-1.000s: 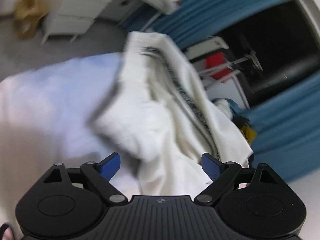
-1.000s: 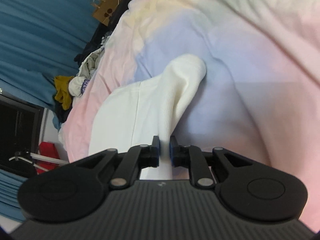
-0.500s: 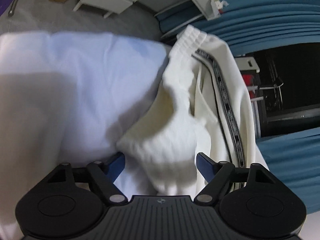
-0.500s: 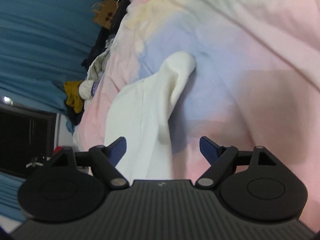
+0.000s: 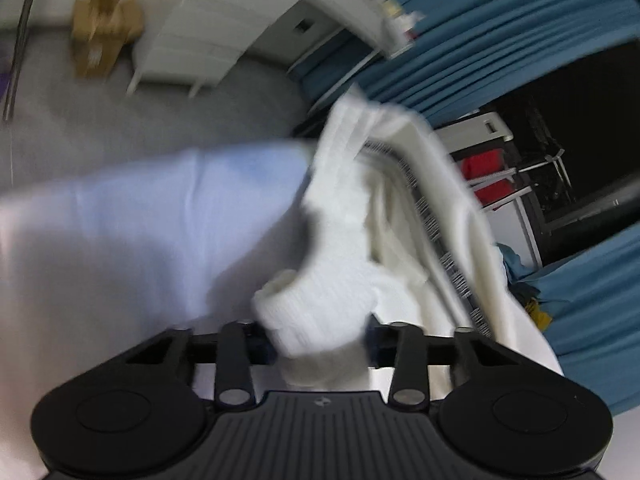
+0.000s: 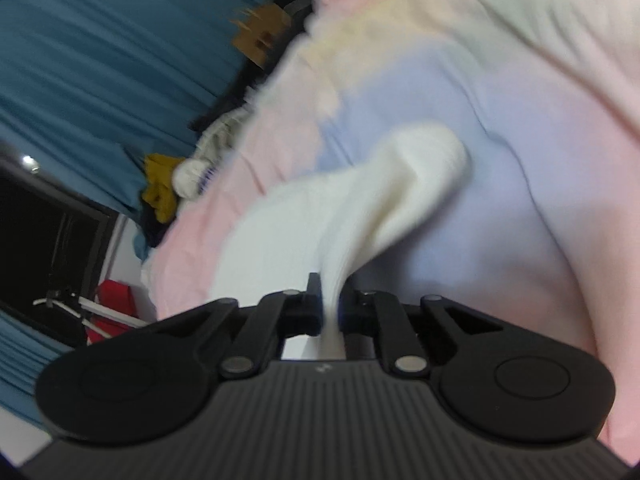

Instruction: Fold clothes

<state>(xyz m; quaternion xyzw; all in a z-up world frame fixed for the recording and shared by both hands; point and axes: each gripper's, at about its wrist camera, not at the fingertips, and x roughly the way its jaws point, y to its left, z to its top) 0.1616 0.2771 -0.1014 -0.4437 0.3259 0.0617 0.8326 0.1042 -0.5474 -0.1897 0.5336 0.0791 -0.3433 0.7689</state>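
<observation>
A white knit garment (image 5: 404, 236) with a dark patterned stripe lies bunched on a pastel bed sheet (image 5: 152, 232). My left gripper (image 5: 320, 346) is shut on a thick ribbed fold of it, which fills the gap between the fingers. In the right wrist view the same white garment (image 6: 352, 204) rises in a folded hump over the sheet (image 6: 500, 160). My right gripper (image 6: 330, 308) is shut on a thin edge of the cloth. Both views are motion-blurred.
White drawers (image 5: 192, 48) and a cardboard box (image 5: 100, 44) stand on the grey floor beyond the bed. Blue curtains (image 5: 500, 36) and a dark window are behind. A pile of other clothes (image 6: 176, 184) and a brown paper bag (image 6: 260, 36) sit at the bed's far edge.
Both grippers were open half a second ago and have closed on the white garment. The left one has lifted its fold. The right one was also shut one second ago.
</observation>
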